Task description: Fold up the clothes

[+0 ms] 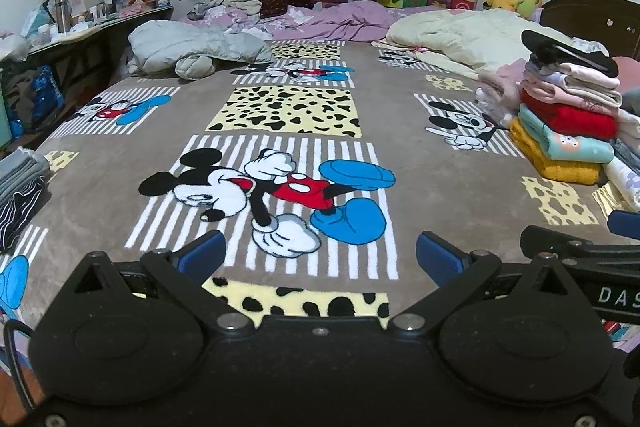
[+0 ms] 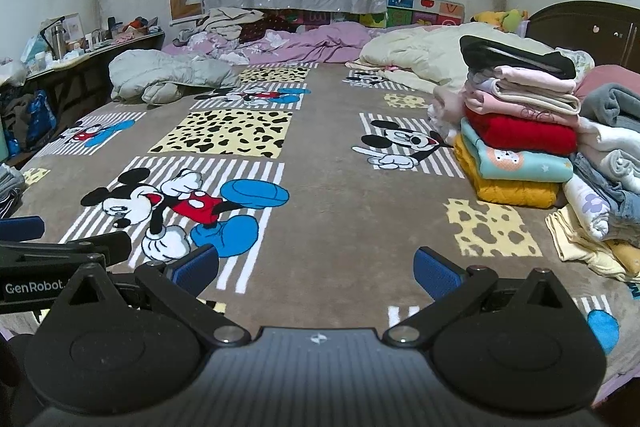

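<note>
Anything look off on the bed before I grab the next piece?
The folded stack looks tidy, but the black item on top overhangs it and sits askew. Right of it, a loose pile is unfolded. Both grippers, left and right, are open and empty.

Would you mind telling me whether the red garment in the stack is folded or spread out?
Folded: the red garment lies as a compact block.

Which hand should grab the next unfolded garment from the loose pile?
Probably right. The loose pile lies just ahead-right of the open right tool; the left tool, also open, sits farther away.
</note>
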